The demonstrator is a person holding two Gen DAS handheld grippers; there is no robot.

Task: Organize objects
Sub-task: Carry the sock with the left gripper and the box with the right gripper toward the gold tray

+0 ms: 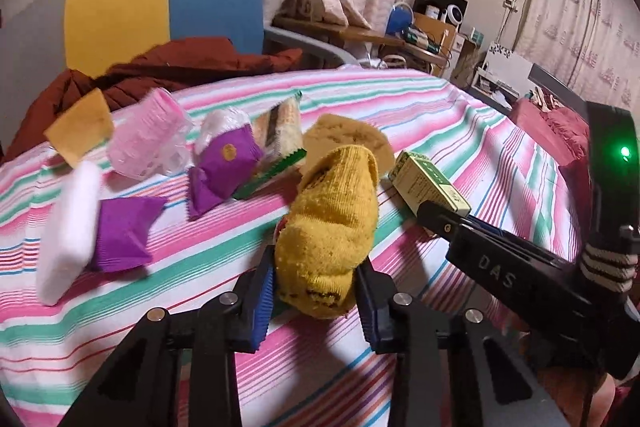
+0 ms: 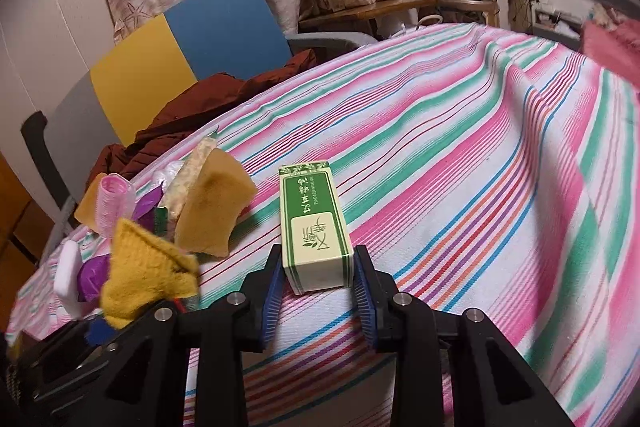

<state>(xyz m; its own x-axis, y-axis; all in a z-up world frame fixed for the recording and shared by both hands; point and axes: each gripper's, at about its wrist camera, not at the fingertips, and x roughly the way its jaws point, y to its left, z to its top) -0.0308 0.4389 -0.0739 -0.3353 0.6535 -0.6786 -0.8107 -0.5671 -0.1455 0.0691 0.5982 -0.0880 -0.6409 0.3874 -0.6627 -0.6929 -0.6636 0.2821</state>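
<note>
Both grippers angled down: left gripper clamps sock, right gripper box.

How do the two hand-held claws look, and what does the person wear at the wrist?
Both claws are black plastic frames with silver round bolts and ribbed blue pads. The left claw and the right claw look alike. In the left view the right tool's side has raised letters "DAS" and a green light; a dark cuff with pale stripes shows.

- The left gripper had black angular arms, ribbed blue pads and silver round screws.
- The right gripper matched, bearing embossed "DAS" lettering and a green light.
</note>
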